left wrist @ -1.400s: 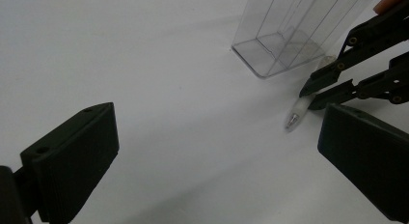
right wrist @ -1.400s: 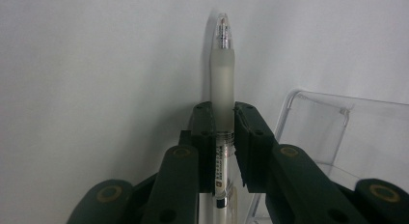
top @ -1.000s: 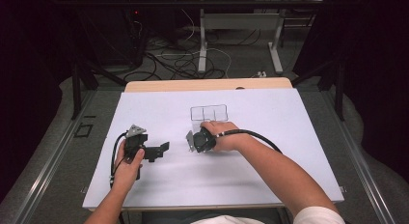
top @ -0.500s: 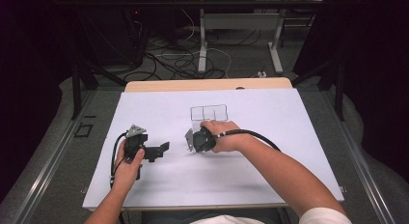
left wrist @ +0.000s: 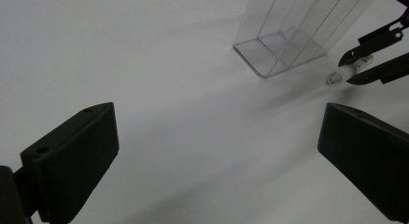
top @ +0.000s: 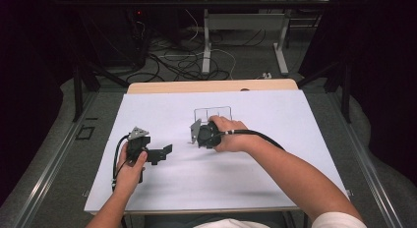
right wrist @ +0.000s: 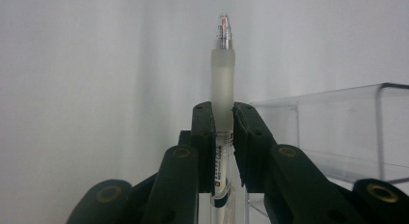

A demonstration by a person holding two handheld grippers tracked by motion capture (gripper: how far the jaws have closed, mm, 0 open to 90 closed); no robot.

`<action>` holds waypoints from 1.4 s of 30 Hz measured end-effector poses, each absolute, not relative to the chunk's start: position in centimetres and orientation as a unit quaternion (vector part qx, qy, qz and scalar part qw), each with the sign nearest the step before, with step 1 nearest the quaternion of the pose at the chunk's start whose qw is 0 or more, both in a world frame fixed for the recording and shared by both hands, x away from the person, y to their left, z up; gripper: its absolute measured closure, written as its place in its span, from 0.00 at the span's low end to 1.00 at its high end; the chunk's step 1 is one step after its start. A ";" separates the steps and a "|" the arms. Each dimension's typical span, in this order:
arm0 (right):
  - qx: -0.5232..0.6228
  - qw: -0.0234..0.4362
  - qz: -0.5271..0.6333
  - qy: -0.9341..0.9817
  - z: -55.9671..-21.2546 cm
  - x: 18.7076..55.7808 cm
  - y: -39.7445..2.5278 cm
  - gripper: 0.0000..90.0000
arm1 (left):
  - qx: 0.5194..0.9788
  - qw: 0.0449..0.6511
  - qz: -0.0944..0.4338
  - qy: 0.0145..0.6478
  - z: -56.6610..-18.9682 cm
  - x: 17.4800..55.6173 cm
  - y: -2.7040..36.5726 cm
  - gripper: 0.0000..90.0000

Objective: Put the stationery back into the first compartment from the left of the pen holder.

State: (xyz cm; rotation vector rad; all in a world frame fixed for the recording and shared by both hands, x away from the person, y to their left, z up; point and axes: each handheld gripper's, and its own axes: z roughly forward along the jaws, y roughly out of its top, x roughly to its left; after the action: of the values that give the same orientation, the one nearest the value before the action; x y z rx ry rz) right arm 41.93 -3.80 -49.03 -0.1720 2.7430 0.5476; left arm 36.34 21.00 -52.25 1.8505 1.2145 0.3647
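My right gripper [right wrist: 223, 110] is shut on a clear pen [right wrist: 222, 74] with a frosted grip, whose tip points forward past the jaws. In the high view the right gripper [top: 197, 133] sits at the table's middle, just in front of a clear plastic compartment box [top: 212, 112]. The box [right wrist: 337, 127] lies close on the right of the pen. My left gripper [top: 164, 152] rests low at the left, open, with nothing between its jaws. From the left gripper [left wrist: 217, 125] I see the box [left wrist: 289, 35] and the pen tip [left wrist: 337, 77] held in the right gripper [left wrist: 359, 67].
A white table top [top: 275, 159] spreads around both grippers, with a wooden edge [top: 211, 86] at the back. Cables [top: 196, 56] and table legs lie on the floor beyond it. A black cable trails from each gripper.
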 end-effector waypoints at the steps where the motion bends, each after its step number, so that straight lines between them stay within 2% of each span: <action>1: -0.050 0.168 0.204 0.963 -48.7 42.0 -3.8 0.88 | 0.743 0.434 0.147 0.488 -52.3 36.3 21.0 0.01; 20: 0.012 0.162 0.285 0.945 -46.1 42.7 -3.9 0.88 | 0.743 0.434 0.147 0.488 -52.3 36.4 21.0 0.01; 42: 0.119 0.169 0.470 0.858 -42.0 44.2 -5.9 0.88 | 0.743 0.434 0.148 0.488 -52.2 36.3 21.0 0.01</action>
State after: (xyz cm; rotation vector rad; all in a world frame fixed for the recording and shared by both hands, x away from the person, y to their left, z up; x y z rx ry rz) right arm 44.22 -5.86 -42.01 0.3379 2.4408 1.3355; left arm 36.34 21.00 -52.23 1.8497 1.2143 0.3694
